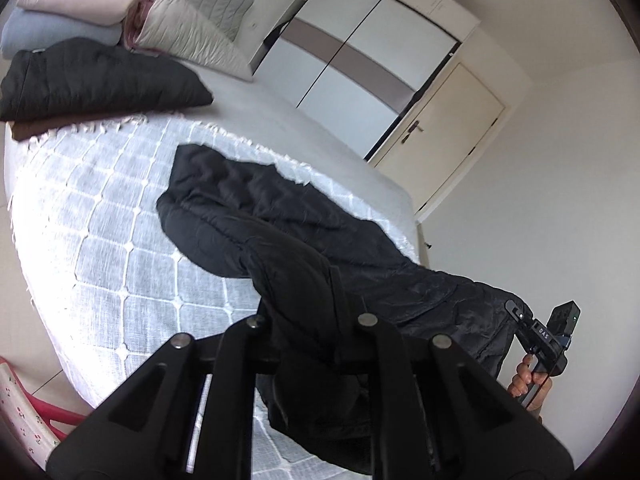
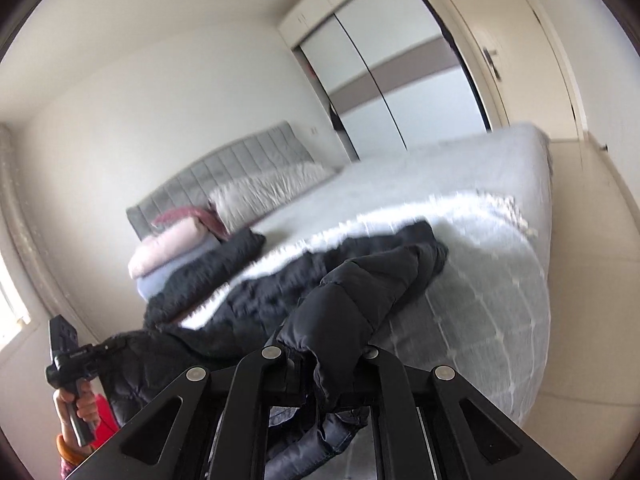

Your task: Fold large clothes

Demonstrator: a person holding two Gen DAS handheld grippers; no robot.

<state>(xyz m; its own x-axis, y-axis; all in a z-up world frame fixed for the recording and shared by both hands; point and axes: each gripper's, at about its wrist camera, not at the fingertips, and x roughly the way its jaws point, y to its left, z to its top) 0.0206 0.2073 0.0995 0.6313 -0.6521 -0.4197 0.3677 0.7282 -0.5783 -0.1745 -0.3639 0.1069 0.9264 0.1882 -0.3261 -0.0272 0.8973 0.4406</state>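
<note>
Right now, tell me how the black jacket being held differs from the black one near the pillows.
The held black jacket sprawls unfolded across the white blanket, one end lifted by both grippers; the folded black jacket rests compact by the stacked clothes, untouched. Both look dark and padded.

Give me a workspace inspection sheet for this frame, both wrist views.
Surface: bed with white checked throw.
Job's things: black puffer jacket partly on the throw, near end lifted off the bed edge.
Clutter: folded stack and folded black garment near the grey headboard.
Grippers: left hand-held gripper and right hand-held gripper each shut on the jacket.
Cables: thin cord by the right handle.
Surroundings: sliding wardrobe, closed door.
</note>
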